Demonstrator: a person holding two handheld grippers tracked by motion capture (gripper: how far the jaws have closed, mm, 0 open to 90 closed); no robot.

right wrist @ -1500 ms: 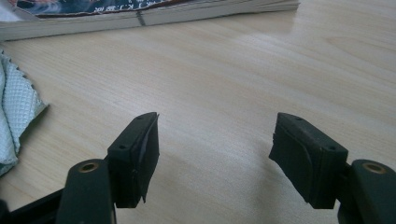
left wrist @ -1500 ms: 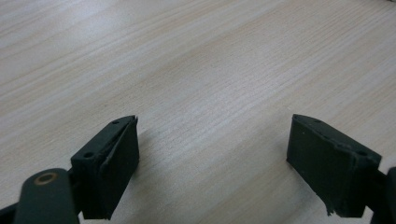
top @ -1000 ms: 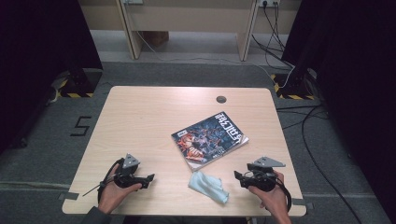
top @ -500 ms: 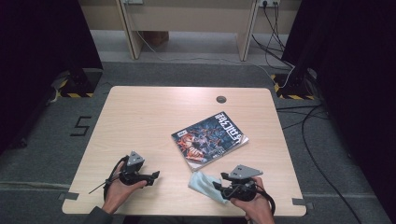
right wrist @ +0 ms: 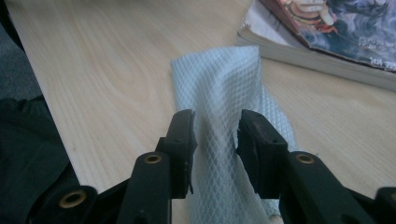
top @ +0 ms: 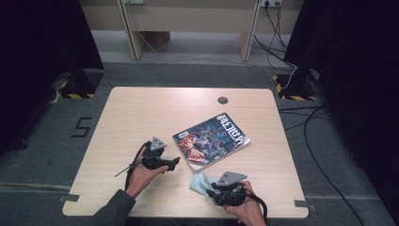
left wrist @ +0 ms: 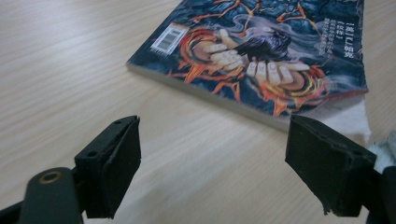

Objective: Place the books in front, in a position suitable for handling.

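Right gripper view showed the right hand-held gripper (right wrist: 215,135) with its jaws closing on a raised fold of the pale blue waffle cloth (right wrist: 224,93), which lay on the tabletop (right wrist: 116,60) just beside the comic book (right wrist: 336,23). The left hand-held gripper (left wrist: 212,154) hung with its jaws wide apart, near the book's corner. A good pinch would likely need the fold deep between the pads before lifting.
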